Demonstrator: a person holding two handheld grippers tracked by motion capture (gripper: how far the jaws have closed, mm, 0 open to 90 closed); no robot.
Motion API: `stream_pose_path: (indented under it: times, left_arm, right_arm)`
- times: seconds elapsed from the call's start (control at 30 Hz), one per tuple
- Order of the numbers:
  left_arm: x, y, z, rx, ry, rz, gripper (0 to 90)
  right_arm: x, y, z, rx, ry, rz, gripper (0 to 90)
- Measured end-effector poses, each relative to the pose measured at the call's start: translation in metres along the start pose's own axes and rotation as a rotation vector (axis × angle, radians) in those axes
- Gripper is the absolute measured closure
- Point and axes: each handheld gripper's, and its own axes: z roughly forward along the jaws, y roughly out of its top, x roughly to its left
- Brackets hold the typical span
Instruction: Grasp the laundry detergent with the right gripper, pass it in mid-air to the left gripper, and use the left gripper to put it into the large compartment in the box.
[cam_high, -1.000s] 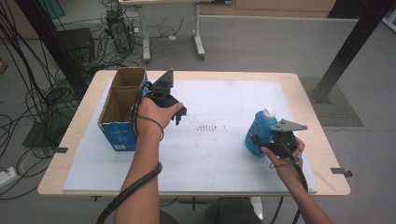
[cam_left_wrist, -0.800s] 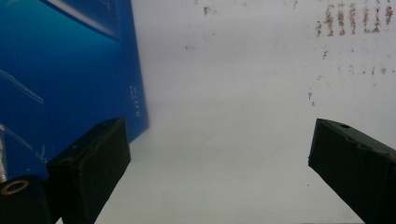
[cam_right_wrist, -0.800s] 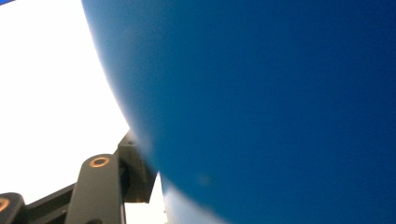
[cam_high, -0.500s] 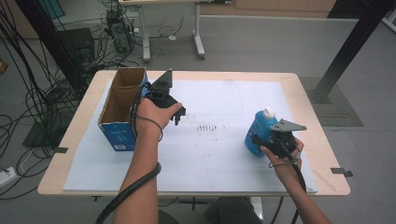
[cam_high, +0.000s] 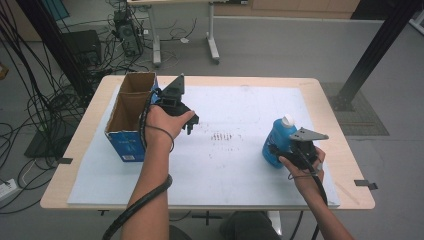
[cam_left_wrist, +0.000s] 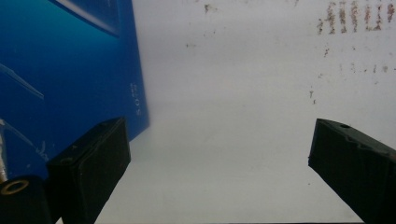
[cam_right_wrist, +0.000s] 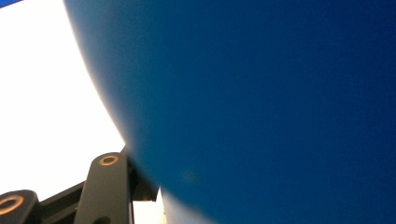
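Right hand-held gripper (cam_high: 282, 152): jaws just closing, now clamped on smooth, rounded blue plastic bottle (cam_high: 276, 142), white cap, upright on white-sheeted tabletop (cam_high: 240, 170). Well left of bottle: left hand-held gripper (cam_high: 191, 122), jaws wide, empty, beside open rectangular blue cardboard box (cam_high: 127, 117).

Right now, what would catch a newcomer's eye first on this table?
Probably the blue bottle with a white cap, standing at the table's right side with the right gripper shut on it. Next, the open cardboard box with blue sides at the left, where the left gripper hangs beside it, jaws open.
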Motion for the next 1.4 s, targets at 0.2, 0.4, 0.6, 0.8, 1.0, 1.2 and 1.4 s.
stream_pose_path:
  times: [0.2,0.4,0.6,0.8,1.0,1.2,1.4]
  left_arm:
    - [0.0002,-0.0008,0.0007,0.001,0.000,-0.001,5.9]
    - [0.0005,-0.0016,0.0005,0.001,0.001,-0.001,5.9]
    - [0.0007,-0.0021,-0.0005,-0.001,0.002,-0.001,5.9]
    - [0.0007,-0.0025,-0.0002,0.000,0.002,0.000,5.9]
    - [0.0011,-0.0028,-0.0004,0.001,0.006,0.002,5.9]
    - [0.0010,-0.0029,-0.0016,-0.001,0.006,0.001,5.9]
    - [0.0016,-0.0033,-0.0034,-0.003,0.008,0.002,5.9]
  right_arm:
    - [-0.0002,0.0000,0.0000,0.000,-0.001,0.003,41.7]
    - [0.0000,-0.0003,-0.0001,-0.002,-0.001,0.002,41.8]
    - [0.0000,-0.0010,-0.0002,-0.008,-0.002,-0.002,41.8]
    - [0.0003,-0.0018,-0.0002,-0.014,-0.002,0.000,41.7]
    - [0.0002,-0.0021,-0.0002,-0.016,-0.003,-0.003,41.8]
    - [0.0002,-0.0025,-0.0002,-0.018,-0.004,-0.001,41.8]
    - [0.0001,-0.0025,-0.0002,-0.018,-0.002,0.001,41.8]
